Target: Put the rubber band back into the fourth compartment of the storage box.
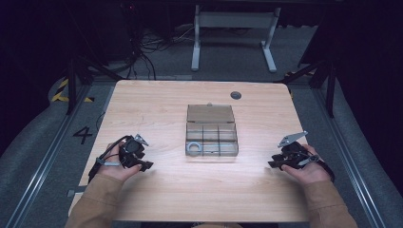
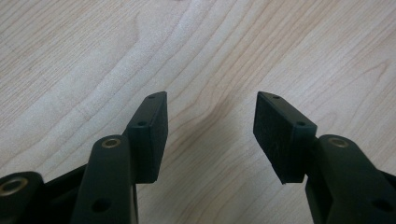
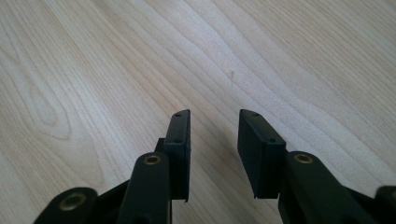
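Note:
A clear plastic compartment box (image 1: 211, 131) lies in the middle of the wooden table (image 1: 157, 102), its lid folded back toward the far side. A grey ring-shaped part (image 1: 193, 148) rests in its near-left compartment. My left gripper (image 1: 146, 165) rests on the table to the box's left, held in a hand. Its jaws stand open over bare wood (image 2: 210, 126). My right gripper (image 1: 273, 164) rests to the box's right, also open with nothing between its pads (image 3: 214, 140).
A dark round cable port (image 1: 235, 95) sits in the table's far edge. Beyond the table are another desk's white legs (image 1: 196, 42), a tangle of cables (image 1: 142, 47) and black stands. Bare wood lies between the box and each gripper.

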A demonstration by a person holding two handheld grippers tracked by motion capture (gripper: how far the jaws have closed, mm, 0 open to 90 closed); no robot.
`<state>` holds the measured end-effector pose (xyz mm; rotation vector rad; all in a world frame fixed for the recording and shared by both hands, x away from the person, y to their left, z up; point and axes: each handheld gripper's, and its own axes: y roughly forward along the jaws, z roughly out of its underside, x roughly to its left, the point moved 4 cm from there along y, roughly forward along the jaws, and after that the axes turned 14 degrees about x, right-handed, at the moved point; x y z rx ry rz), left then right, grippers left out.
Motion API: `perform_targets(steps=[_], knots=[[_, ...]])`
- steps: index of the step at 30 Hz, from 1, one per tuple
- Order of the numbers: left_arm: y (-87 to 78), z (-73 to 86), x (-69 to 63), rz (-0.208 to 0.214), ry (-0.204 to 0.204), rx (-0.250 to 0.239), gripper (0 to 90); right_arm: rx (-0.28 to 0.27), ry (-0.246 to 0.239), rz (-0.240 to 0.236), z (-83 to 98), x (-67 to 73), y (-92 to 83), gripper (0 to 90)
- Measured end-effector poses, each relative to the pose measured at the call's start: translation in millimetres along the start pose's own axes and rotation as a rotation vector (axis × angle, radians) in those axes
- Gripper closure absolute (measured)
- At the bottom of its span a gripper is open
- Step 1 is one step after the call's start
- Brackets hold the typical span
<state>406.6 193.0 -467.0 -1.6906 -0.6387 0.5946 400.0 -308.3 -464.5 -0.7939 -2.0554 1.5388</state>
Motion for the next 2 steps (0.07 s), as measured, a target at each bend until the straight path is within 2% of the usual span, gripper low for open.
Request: perform_targets(steps=[2], knots=[[-0.2,-0.1,0.0,0.001,0.0,-0.001,45.5,-0.002,0.0,0.002,-0.1,-0.3,-0.1,64.9]])
